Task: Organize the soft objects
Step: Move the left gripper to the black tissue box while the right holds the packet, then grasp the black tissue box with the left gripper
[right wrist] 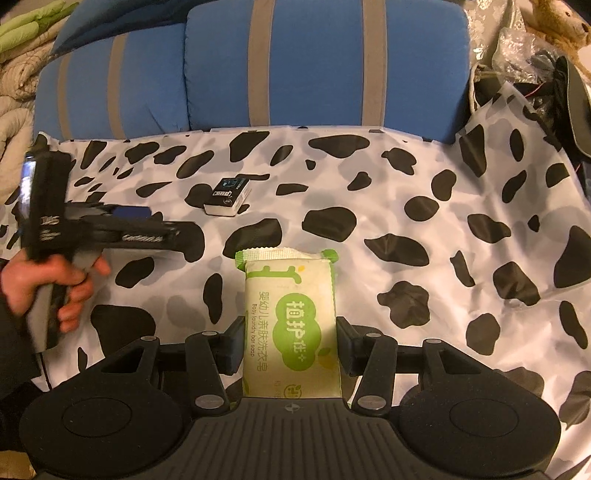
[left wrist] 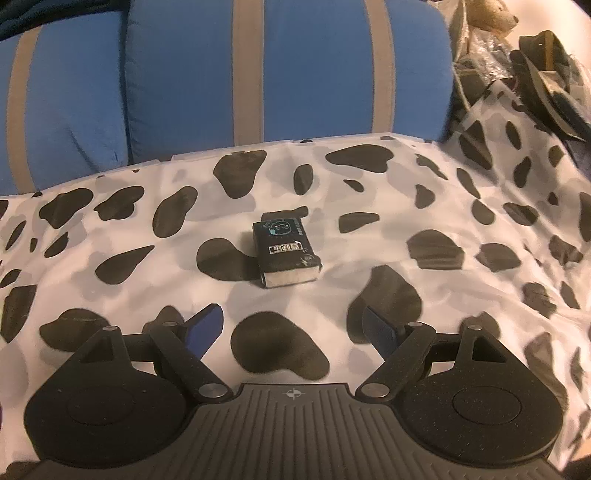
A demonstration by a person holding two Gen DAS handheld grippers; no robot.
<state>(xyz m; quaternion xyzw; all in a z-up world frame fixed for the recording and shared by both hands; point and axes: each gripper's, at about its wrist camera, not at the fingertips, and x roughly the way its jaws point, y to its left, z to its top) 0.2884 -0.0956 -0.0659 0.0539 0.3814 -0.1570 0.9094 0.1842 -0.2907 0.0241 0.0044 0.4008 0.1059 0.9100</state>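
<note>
Two wrist views cover one cow-print sheet (right wrist: 388, 177) spread in front of blue cushions with tan stripes (right wrist: 325, 62). At the far left, only the right wrist view takes in a quilted green and beige blanket (right wrist: 22, 48) and the person's hand (right wrist: 55, 284) gripping the handle of the left gripper (right wrist: 155, 221), which reaches rightward above the sheet. Its jaws stand wide apart with nothing between them, as the left wrist view confirms with both blue pads (left wrist: 205, 328) hanging over bare cloth. Just beyond those pads, mid-sheet, lies a small black pack of tissues (left wrist: 286, 251), flat on the cloth and touched by neither tool; the right wrist view shows it farther off, left of centre. Nearer and central, the right gripper (right wrist: 291, 347) is clamped on a green and cream bar of baby laundry soap (right wrist: 291, 321), its crimped end pointing away. At the far right, both views catch a tan plush toy (right wrist: 557, 22) above a heap of dark clutter (left wrist: 546, 77).
</note>
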